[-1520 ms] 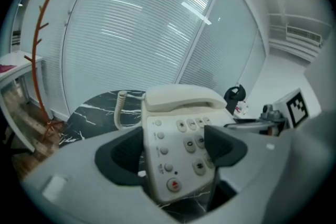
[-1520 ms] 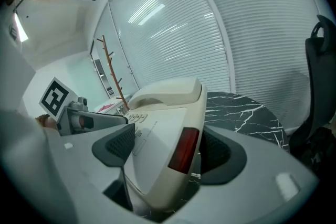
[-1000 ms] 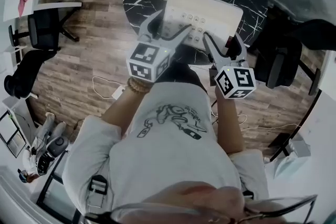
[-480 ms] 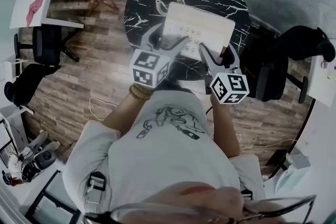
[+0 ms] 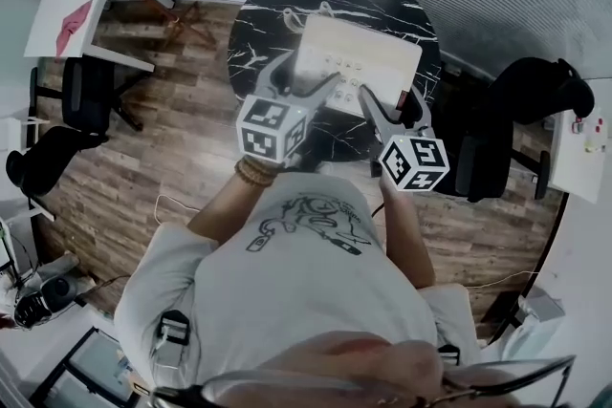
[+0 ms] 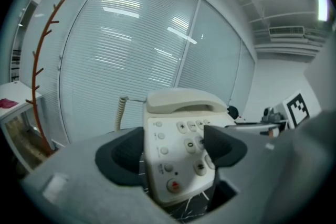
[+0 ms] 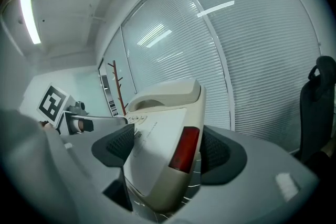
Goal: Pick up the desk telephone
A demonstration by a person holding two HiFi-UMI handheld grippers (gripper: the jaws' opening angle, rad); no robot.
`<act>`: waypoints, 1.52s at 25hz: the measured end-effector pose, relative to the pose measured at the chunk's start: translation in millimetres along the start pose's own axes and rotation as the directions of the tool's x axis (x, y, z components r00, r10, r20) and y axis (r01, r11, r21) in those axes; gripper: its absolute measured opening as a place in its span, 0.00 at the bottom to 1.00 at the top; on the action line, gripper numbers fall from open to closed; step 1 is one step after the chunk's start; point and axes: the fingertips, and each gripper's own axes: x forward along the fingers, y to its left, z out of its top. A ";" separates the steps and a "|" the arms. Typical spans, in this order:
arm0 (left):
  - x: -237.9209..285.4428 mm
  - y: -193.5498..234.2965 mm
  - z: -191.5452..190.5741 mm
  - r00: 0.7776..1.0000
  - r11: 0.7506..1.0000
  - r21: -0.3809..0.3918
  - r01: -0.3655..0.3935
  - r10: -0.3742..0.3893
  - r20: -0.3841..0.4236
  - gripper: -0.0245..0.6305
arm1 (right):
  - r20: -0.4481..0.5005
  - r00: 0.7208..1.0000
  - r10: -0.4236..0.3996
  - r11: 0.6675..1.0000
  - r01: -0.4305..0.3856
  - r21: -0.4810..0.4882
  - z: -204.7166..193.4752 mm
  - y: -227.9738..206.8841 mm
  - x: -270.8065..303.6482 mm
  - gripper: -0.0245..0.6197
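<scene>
The cream desk telephone hangs over the round black marble table, clamped between both grippers. My left gripper is shut on its left keypad side; its dark pads press the telephone from both sides. On the right edge, beside a red panel, my right gripper is shut on the telephone. The handset rests in its cradle, and a coiled cord trails off to the left. Marble shows just under the telephone's near end; I cannot tell whether it touches the table.
Black office chairs stand left and right of the table on the wooden floor. A white side table is at the far left. A red-brown coat stand rises before the glass wall with blinds.
The head view has risen, so the table and floor look smaller. Both grippers stay clamped on the telephone, which has kept its place between them.
</scene>
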 end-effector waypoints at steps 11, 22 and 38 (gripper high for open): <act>-12.5 -5.4 5.0 1.000 1.000 -0.004 -0.016 0.016 0.017 0.59 | 0.015 1.000 0.008 1.000 -0.008 -0.019 7.6 8.6 -7.5 0.64; -14.4 -6.8 -1.9 1.000 1.000 -0.012 -0.024 0.024 0.011 0.59 | 0.007 1.000 0.012 1.000 -0.011 -0.021 1.5 9.2 -10.0 0.64; -15.4 -5.6 -2.4 1.000 1.000 -0.013 -0.024 0.024 0.015 0.59 | 0.012 1.000 0.013 1.000 -0.013 -0.021 1.1 10.3 -9.4 0.64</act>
